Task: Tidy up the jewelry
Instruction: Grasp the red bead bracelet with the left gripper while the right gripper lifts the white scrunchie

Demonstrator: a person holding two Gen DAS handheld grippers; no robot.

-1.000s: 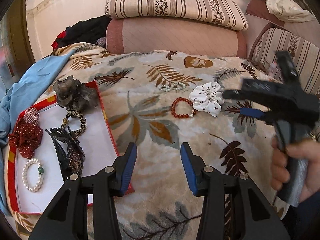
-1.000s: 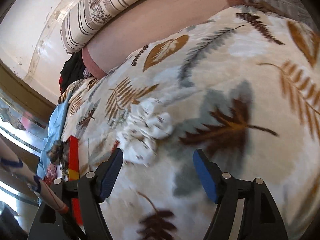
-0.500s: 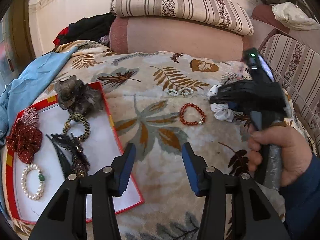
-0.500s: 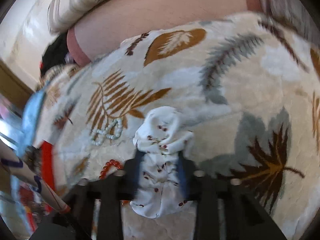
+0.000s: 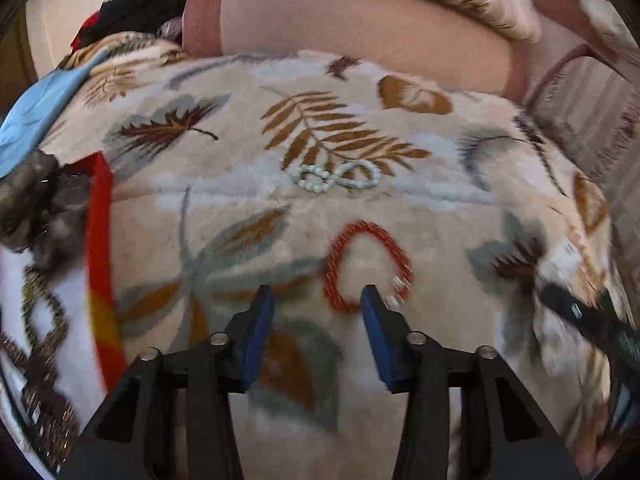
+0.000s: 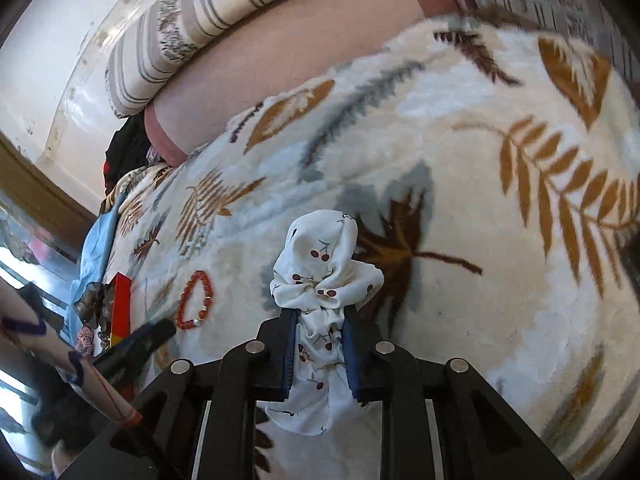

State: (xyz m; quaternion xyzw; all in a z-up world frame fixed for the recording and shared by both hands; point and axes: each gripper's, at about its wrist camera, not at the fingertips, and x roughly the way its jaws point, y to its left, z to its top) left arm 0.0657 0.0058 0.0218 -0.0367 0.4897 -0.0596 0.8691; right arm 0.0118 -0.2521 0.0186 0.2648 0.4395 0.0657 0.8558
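My right gripper [image 6: 320,328] is shut on a white cherry-print scrunchie [image 6: 324,276] and holds it above the leaf-patterned blanket [image 6: 460,208]. My left gripper [image 5: 316,300] is open, low over the blanket, its right fingertip at the near edge of a red bead bracelet [image 5: 366,266], which also shows in the right wrist view [image 6: 195,300]. A pale bead bracelet [image 5: 336,178] lies twisted beyond it. The red-rimmed white tray [image 5: 98,248] at the left holds a dark fabric flower [image 5: 36,208] and a beaded piece [image 5: 36,308].
Pink and striped bolsters [image 5: 360,36] line the far edge of the bed. A blue cloth [image 5: 36,112] and dark clothes [image 5: 140,8] lie at the far left. My right gripper's body [image 5: 592,328] shows at the right edge of the left wrist view.
My right gripper has closed on the scrunchie and lifted it off the blanket. My left gripper has moved forward and down to the red bracelet.
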